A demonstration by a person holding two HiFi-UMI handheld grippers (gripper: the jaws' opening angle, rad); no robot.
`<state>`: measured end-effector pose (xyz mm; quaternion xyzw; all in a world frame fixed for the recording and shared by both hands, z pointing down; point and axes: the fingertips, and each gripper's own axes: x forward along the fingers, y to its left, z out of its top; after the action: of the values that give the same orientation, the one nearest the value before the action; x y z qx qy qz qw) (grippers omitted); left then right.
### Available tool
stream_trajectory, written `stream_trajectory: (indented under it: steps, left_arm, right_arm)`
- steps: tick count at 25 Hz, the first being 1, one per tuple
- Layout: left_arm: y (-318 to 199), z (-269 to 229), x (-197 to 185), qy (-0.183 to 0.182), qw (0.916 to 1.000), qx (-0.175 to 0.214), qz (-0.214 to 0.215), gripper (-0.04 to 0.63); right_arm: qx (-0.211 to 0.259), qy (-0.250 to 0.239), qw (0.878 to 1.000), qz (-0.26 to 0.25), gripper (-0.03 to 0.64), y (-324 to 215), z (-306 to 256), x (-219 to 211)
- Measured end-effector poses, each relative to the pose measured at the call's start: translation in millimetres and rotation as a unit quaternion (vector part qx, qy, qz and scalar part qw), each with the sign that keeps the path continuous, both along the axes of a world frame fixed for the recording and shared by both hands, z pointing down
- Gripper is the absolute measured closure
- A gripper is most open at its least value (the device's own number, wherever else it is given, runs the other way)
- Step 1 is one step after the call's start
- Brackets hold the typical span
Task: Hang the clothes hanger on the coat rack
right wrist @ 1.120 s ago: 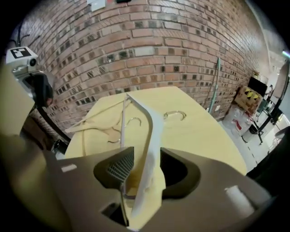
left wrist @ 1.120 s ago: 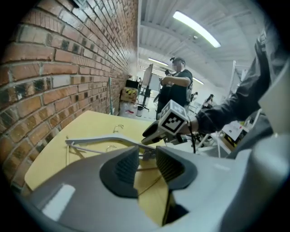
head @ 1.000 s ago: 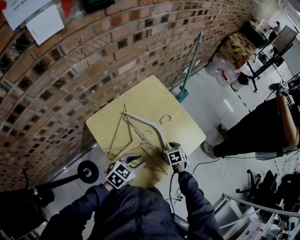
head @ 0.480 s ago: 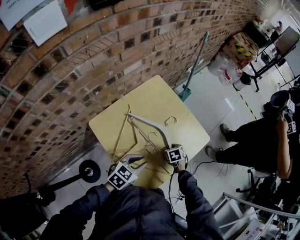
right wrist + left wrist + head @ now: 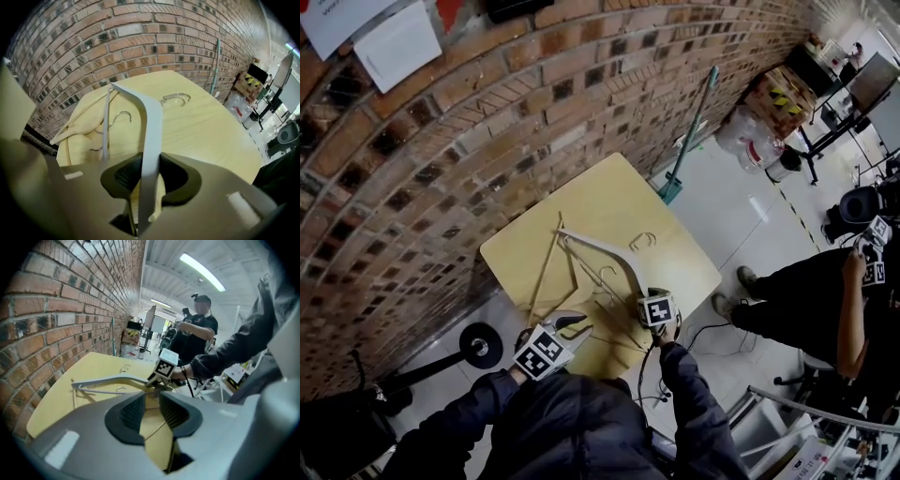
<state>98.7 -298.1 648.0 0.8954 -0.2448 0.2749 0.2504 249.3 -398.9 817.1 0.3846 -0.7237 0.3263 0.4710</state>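
1. The grey hanger [image 5: 598, 249] lay across the middle of the desk [image 5: 609, 192]. Its far end was toward the desk's wall side, and its near end was raised above the desk's near edge.
2. The right gripper [image 5: 150, 174] pinched that raised near end. Its jaws had just been closing, and both pads pressed on the flat grey arm that stood between them.
3. The left gripper [image 5: 152, 413] hung over the desk's near edge, beside the right gripper. Its jaws had also just been closing but stood a narrow gap apart and gripped nothing. Through the gap showed only a thin wooden bar lying on the desk.
4. A pale hook [image 5: 642, 241] rested on the desk just beside the grey hanger's bend, on the side toward the desk's right corner.
5. There was one grey hanger. The wooden hangers [image 5: 77, 125] lay overlapped on the desk's left part, partly under the grey one. There were at least two, with thin metal hooks, but the exact count could not be told.
6. A brick wall [image 5: 487, 112] ran along the desk's far side.
7. A black round-footed stand [image 5: 478, 345] sat on the floor off the desk's near-left corner.
8. One person [image 5: 825, 300] stood well apart from the desk, to its right.
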Motion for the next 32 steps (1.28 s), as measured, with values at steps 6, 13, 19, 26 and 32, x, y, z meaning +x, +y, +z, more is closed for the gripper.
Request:
stream_trajectory:
  steps: [6, 13, 19, 26, 32]
  left_arm:
    - [-10.9, 3.6, -12.1, 0.005, 0.9998, 0.004, -0.018, 0.489]
    - [-19.4, 21.2, -25.8, 0.052, 0.9937, -0.076, -0.064, 0.418]
    - [-38.4, 19.4, -37.0, 0.093, 0.9855, -0.105, -0.096, 0.380]
    - [-63.5, -13.1, -46.5, 0.180, 0.9674, -0.124, -0.127, 0.370]
    - [-34.1, -51.1, -32.2, 0.271, 0.9459, -0.129, -0.123, 0.376]
  right_arm:
    - [0.066, -0.009, 0.997, -0.030, 0.502, -9.0, -45.3, -1.3]
    - [0.110, -0.049, 0.992, -0.037, 0.502, 18.1, -102.9, -0.9]
    - [0.149, -0.080, 0.984, -0.047, 0.502, 51.6, -156.6, 8.7]
    - [0.190, -0.097, 0.975, -0.065, 0.500, 78.6, -193.1, 16.6]
    - [0.216, -0.107, 0.965, -0.099, 0.502, 105.5, -208.4, 24.6]
